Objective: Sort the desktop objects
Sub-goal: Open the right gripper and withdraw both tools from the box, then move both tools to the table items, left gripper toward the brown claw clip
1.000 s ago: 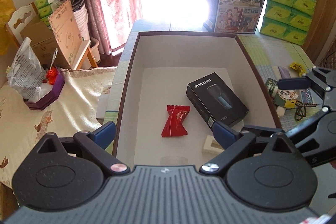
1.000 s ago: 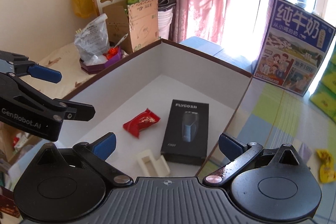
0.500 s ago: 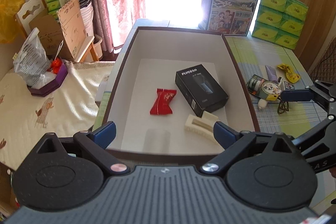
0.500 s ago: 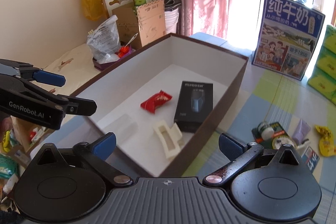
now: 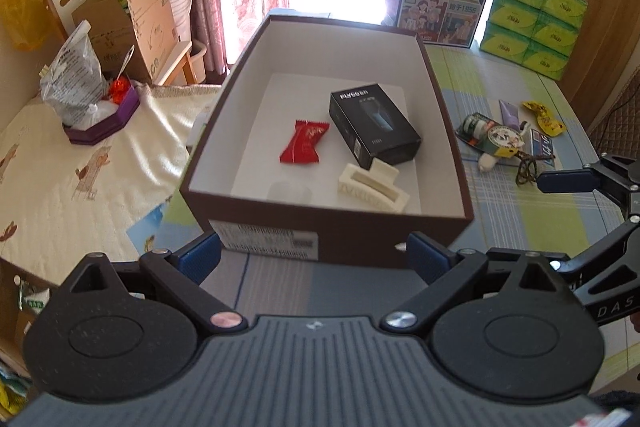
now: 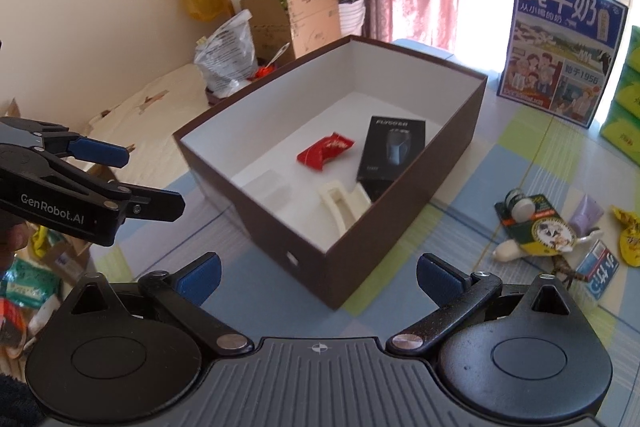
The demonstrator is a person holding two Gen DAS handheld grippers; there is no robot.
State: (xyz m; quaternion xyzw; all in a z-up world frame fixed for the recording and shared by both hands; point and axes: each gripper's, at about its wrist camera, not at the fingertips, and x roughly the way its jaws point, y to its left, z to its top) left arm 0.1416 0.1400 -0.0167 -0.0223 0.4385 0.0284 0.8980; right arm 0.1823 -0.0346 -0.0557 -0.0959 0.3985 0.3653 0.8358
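Both views, tools held back from the brown box (image 5: pixel 328 223). Left tool (image 5: pixel 316 255), bottom centre of the left wrist view: blue pads spread wide, nothing between them. Right tool (image 6: pixel 318 273), bottom centre of the right wrist view: likewise spread and empty.

Already inside the box, centre of both views: a red snack packet (image 5: pixel 304 147), a black shaver carton (image 5: pixel 374 123) and a cream hair clip (image 5: pixel 372 185), the clip just beside the carton.

Unsorted items lie in a tight cluster on the counter (image 6: pixel 460 227), right of the box: a green-labelled pack (image 6: pixel 536 223), a lilac tube (image 6: pixel 586 213), a yellow wrapper (image 6: pixel 630 235), a small blue-and-white packet (image 6: pixel 600 271) and a dark cord (image 5: pixel 528 167).

Likely hazards: the cluster is crowded and partly overlapping, so a closing tool may pinch two items at once or drag the cord along. Thin, flat packets may slip from the pads. The two tools sit near each other and could collide.
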